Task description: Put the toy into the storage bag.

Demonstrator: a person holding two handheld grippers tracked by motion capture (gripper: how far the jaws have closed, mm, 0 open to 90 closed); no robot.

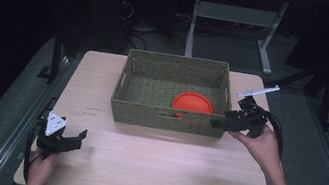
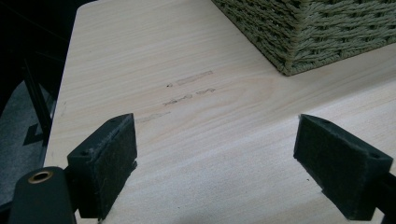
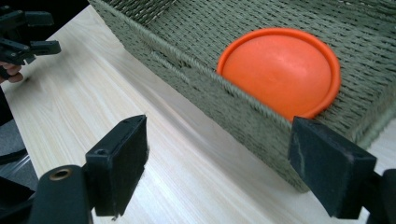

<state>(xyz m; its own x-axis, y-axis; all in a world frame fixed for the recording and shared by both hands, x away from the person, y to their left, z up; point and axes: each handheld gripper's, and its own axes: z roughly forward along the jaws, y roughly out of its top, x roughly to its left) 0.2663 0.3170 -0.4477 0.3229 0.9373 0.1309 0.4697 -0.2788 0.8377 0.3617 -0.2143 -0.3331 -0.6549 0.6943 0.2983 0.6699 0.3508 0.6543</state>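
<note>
Orange plate (image 3: 280, 70) inside basket (image 3: 196, 88), seemingly just beyond open right claw (image 3: 219, 168).

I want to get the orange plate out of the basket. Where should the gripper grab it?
Probably by the raised rim of the orange plate, coming down from above on its far, open side. It lies flat in the basket, close against the near wall, so a sideways approach is blocked. The right gripper is nearest, fingers open.

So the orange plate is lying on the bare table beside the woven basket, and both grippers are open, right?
Not quite. The orange plate lies inside the woven basket, not on the table, as the high view shows. The left gripper and right gripper are indeed open.
</note>
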